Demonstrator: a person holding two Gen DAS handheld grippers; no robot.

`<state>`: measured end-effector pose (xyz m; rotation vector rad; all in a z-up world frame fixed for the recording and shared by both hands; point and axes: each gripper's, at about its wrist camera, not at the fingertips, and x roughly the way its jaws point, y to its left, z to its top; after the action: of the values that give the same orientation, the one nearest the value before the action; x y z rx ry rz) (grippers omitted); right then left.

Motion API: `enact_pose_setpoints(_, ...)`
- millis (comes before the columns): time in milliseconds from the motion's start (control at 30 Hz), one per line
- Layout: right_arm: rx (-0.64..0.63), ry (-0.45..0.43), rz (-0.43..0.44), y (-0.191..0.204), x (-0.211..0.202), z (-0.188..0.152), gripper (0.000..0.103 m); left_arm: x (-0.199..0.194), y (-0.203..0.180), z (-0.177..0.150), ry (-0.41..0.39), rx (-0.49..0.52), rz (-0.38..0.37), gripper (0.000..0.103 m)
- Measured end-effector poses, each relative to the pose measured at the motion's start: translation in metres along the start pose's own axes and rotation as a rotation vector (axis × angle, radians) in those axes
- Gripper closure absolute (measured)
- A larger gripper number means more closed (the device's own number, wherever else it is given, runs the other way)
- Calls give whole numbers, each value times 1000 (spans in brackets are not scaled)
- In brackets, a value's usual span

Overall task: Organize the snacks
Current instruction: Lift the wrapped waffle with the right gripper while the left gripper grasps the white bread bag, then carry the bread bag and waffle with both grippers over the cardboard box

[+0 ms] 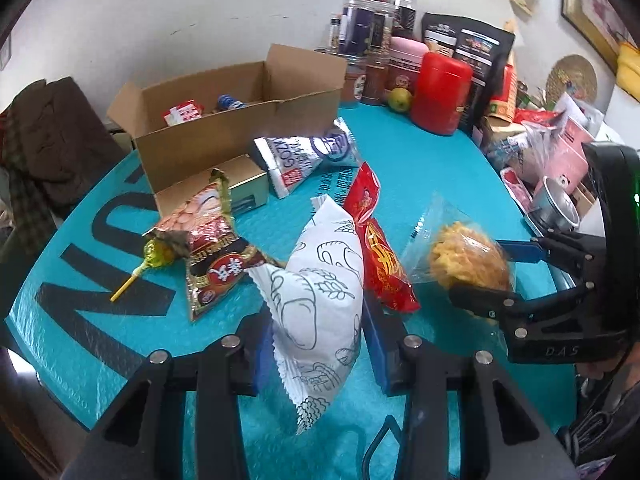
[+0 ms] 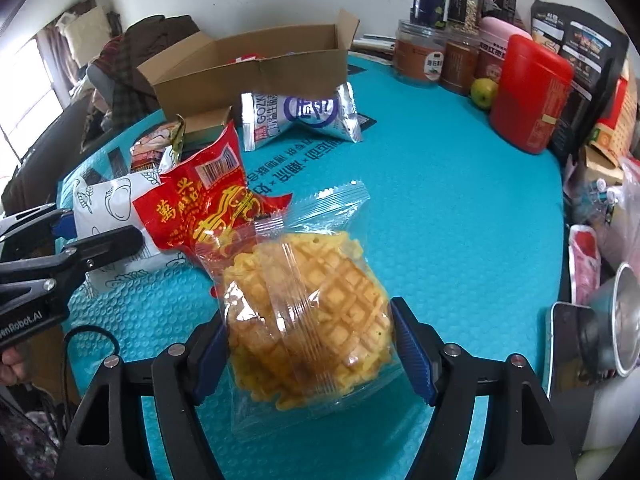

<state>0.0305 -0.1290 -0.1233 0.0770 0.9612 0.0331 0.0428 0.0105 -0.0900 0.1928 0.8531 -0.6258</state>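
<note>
My left gripper (image 1: 318, 356) is shut on a white snack bag with line drawings (image 1: 320, 300), held just above the teal table mat (image 1: 420, 168). My right gripper (image 2: 310, 344) is shut on a clear-wrapped yellow waffle (image 2: 308, 320); it also shows in the left wrist view (image 1: 468, 260). A red snack packet (image 1: 380, 256) lies between them. A silver-blue packet (image 1: 304, 156), a red-brown peanut bag (image 1: 208, 240) and a yellow lollipop (image 1: 148, 264) lie near the open cardboard box (image 1: 224, 120), which holds a few items.
Jars (image 1: 372, 32), a red canister (image 1: 440, 92), a green apple (image 1: 400, 99) and dark pouches (image 1: 480, 60) line the back edge. A metal cup (image 2: 628, 320) and clutter crowd the right edge. Clothing (image 1: 48, 140) lies left of the table.
</note>
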Motion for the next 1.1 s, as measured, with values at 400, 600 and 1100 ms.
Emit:
enact_pose_setpoints(400,-23,20,12,4,10,-1,28,29,-7,-9,101,3,-59,62)
enact_pose_setpoints(600,-12,16,17,3,8,-1,29,31,-2,-9,86,-53,-68,65)
enact_pose_setpoints(1100,-29,-39,63,19,-11,10,29,-13,16,-5,24,-99,-26,65)
